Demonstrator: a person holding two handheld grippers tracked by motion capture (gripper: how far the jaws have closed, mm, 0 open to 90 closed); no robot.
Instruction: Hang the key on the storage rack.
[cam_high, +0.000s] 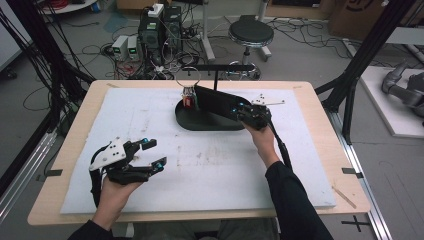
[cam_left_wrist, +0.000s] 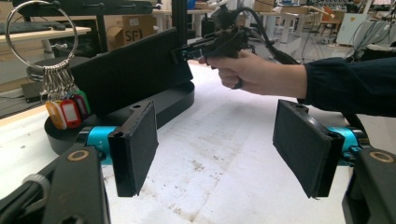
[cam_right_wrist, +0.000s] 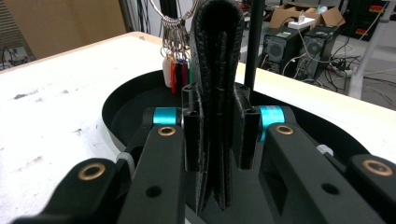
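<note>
A black leather wallet (cam_high: 215, 104) stands on edge over a black oval tray (cam_high: 200, 124). My right gripper (cam_high: 246, 113) is shut on the wallet's near end; in the right gripper view the jaws (cam_right_wrist: 218, 126) squeeze the folded wallet (cam_right_wrist: 217, 56) from both sides. A metal key ring (cam_high: 188, 79) with coloured tags (cam_high: 188, 102) hangs at the tray's far left, just behind the wallet. My left gripper (cam_high: 152, 154) hovers open over the white mat, well left of the tray and holding nothing. In the left gripper view its pads (cam_left_wrist: 135, 149) stand wide apart, facing the wallet (cam_left_wrist: 130, 74) and tags (cam_left_wrist: 67, 109).
A black T-shaped stand (cam_high: 217, 67) rises from the tray's back and carries the key ring. The white mat (cam_high: 200, 170) covers most of the wooden table (cam_high: 320, 150). A stool (cam_high: 251, 34), computers (cam_high: 160, 30) and cables sit on the floor beyond.
</note>
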